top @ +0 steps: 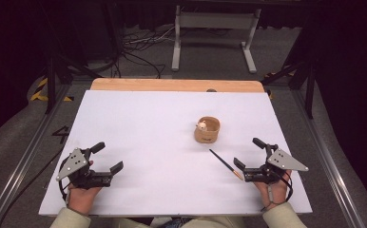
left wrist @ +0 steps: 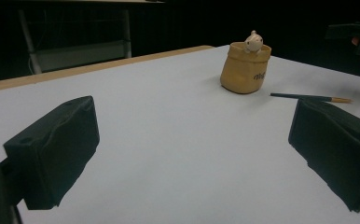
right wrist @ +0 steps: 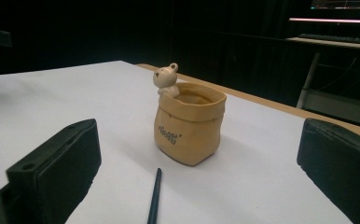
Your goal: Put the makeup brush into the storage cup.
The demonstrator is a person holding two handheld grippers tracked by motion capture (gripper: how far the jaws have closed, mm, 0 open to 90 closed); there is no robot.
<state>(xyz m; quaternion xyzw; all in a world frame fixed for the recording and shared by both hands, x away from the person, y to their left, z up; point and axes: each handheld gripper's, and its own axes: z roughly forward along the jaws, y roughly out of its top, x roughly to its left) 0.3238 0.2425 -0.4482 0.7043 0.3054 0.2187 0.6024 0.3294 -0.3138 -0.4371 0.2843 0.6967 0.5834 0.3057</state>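
Start step: both hand-held grippers, left [top: 109,157] and right [top: 249,153], wide and empty; right probably must grab pencil [top: 225,164] beside pot [top: 207,130].

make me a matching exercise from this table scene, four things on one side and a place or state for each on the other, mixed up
Things:
1. pencil
2. sack-shaped pot
3. little bear figure
4. left gripper

Places or states:
A. stands upright on the white table top
B. perched at the pot's rim
C. lies flat between the pot and the right gripper
D. jaws open, nothing between them, near the table's left front corner

Pairs: 1-C, 2-A, 3-B, 4-D
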